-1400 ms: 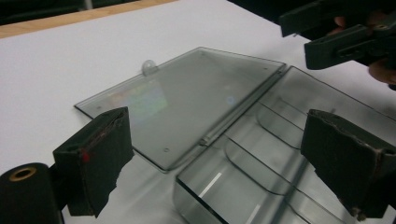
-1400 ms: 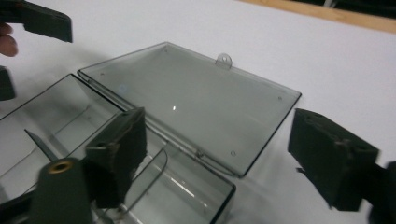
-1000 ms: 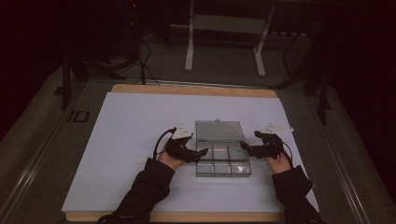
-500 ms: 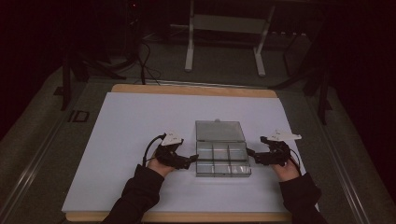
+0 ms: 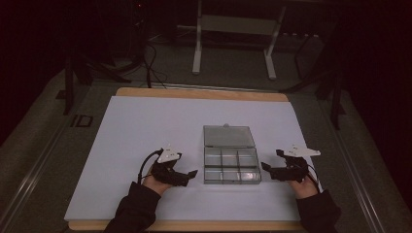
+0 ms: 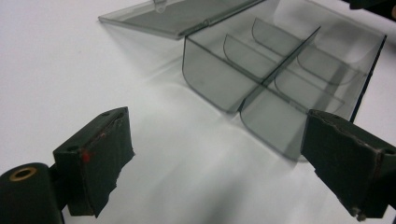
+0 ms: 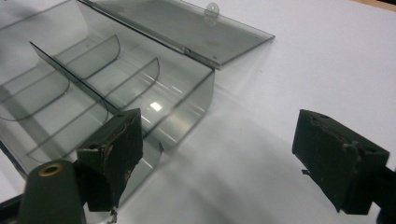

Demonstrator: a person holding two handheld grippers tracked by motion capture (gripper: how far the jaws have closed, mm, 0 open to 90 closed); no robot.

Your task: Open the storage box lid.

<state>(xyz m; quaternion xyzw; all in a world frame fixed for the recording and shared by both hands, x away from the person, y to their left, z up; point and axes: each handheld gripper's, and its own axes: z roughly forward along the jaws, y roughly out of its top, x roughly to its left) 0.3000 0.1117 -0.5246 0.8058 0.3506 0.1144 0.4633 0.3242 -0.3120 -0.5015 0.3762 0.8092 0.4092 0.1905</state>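
White-covered counter (image 5: 145, 126), dark room behind. Item: clear plastic compartment box (image 5: 231, 165), lid (image 5: 228, 136) laid flat open behind it, compartments empty, set between left claw (image 5: 187, 175) and right claw (image 5: 268, 170). Both claws spread apart, nothing held. Judged light, rigid, slick, thin-walled; best gripped across an outer side wall.
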